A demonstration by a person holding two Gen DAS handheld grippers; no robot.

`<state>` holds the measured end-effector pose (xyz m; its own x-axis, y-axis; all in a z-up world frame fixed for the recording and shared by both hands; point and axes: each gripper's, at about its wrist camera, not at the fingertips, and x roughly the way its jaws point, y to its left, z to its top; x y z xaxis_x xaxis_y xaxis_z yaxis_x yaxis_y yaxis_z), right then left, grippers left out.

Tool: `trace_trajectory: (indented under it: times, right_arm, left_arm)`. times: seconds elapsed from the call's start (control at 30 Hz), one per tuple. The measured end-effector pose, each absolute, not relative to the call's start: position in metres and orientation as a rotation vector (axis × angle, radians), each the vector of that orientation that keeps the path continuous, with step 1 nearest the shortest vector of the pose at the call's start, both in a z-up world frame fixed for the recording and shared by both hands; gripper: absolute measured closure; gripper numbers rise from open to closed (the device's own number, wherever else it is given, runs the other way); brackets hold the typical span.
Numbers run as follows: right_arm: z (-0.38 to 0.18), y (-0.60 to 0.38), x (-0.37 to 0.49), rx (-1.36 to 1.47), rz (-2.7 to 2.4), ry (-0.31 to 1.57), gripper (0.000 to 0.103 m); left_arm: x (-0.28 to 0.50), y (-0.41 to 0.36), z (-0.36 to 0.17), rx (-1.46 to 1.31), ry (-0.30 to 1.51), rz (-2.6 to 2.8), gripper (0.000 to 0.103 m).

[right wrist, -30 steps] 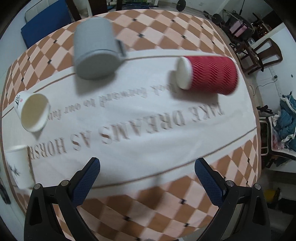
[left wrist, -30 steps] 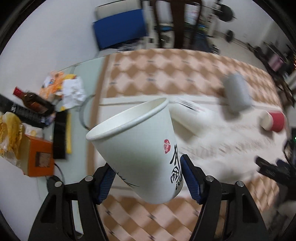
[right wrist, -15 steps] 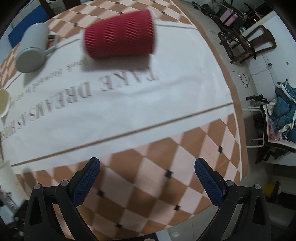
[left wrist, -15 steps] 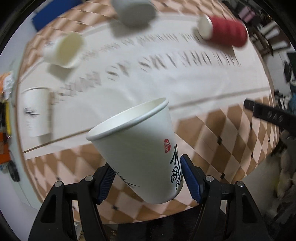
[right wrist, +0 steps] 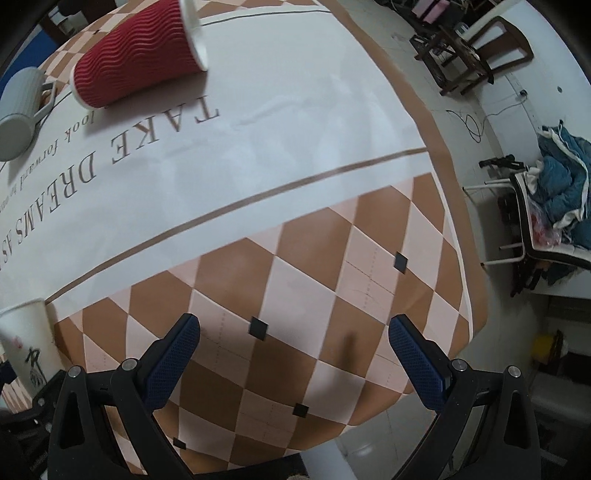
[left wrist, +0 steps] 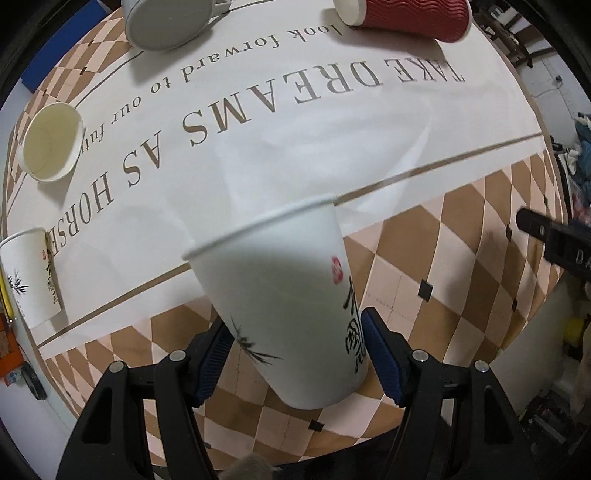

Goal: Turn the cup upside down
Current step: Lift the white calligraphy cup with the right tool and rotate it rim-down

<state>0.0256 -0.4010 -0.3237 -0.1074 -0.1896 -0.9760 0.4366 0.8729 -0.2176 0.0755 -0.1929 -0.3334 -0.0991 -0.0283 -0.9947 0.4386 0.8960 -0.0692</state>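
Note:
My left gripper [left wrist: 295,350] is shut on a white paper cup [left wrist: 284,295] with black and red brush marks. The cup points rim-first down at the table, over the line between the white band and the checked part of the cloth; I cannot tell if the rim touches. The same cup shows at the left edge of the right wrist view [right wrist: 27,343]. My right gripper [right wrist: 293,349] is open and empty above the checked cloth near the table's front right corner.
A red ribbed cup [left wrist: 410,16] and a grey mug [left wrist: 166,22] lie on their sides at the far edge. A white cup [left wrist: 50,142] lies on its side at left, another white cup [left wrist: 31,277] stands nearby. Chairs [right wrist: 546,206] stand right of the table.
My left gripper has tipped forward and down with the cup, from facing the room to facing the tabletop. My right gripper has swung right, toward the table's corner.

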Motion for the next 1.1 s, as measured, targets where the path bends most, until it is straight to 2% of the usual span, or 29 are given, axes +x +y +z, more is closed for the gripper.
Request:
trace_trajectory:
  times: [0.17, 0.23, 0.3, 0.53, 0.77, 0.83, 0.93, 1.1]
  right_arm:
    - [-0.320, -0.406, 0.020, 0.195, -0.544, 1.589, 0.000]
    - [-0.318, -0.406, 0.020, 0.198, -0.547, 1.585, 0.000]
    - [-0.315, -0.403, 0.020, 0.200, -0.550, 1.580, 0.000]
    - [-0.303, -0.402, 0.017, 0.206, -0.546, 1.560, 0.000]
    - [-0.264, -0.387, 0.020, 0.211, -0.432, 1.529, 0.000]
    - [-0.249, -0.368, 0.029, 0.102, -0.320, 1.518, 0.000]
    - [-0.231, -0.319, 0.042, -0.219, -0.102, 1.475, 0.000]
    - [-0.232, -0.218, 0.030, -0.908, 0.275, 1.279, 0.000]
  left_arm:
    - [0.084, -0.191, -0.336, 0.253, 1.628, -0.390, 0.025]
    - [0.086, -0.190, -0.336, 0.228, 1.629, -0.387, 0.015]
    - [0.088, -0.185, -0.335, 0.199, 1.630, -0.383, 0.011]
    - [0.095, -0.146, -0.313, 0.062, 1.604, -0.353, 0.006]
    - [0.085, -0.101, -0.221, -0.083, 1.444, -0.310, 0.001]
    - [0.077, -0.087, -0.199, -0.035, 1.371, -0.221, 0.000]
    - [0.063, -0.064, -0.195, 0.031, 1.324, -0.070, 0.000]
    - [0.040, -0.022, -0.246, 0.057, 1.410, 0.133, 0.000]
